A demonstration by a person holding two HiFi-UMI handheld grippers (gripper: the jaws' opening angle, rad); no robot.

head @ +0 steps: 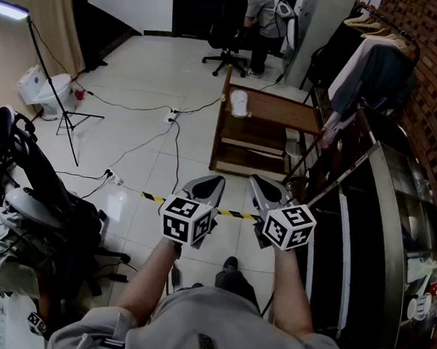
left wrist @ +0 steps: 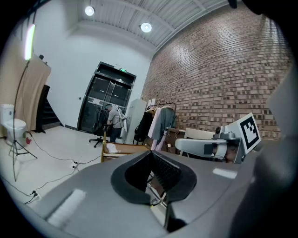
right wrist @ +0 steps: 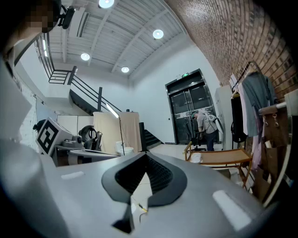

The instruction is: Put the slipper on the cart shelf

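Wooden cart stands ahead of us on the tiled floor, well apart from both tools. White slipper lies on the cart's top shelf, near its far left corner; the right gripper view also shows it flat on the boards. Left tool: jaws together, nothing between them. Right tool: jaws likewise pressed together, empty. Both are held side by side in front of our body, tips pointing toward the cart, with a strip of yellow-and-black tape on the floor below them. Our reading: placement looks done, since the slipper rests on the shelf and neither tool has hold of anything. We see no second slipper; whether another remains to be placed, we cannot tell.
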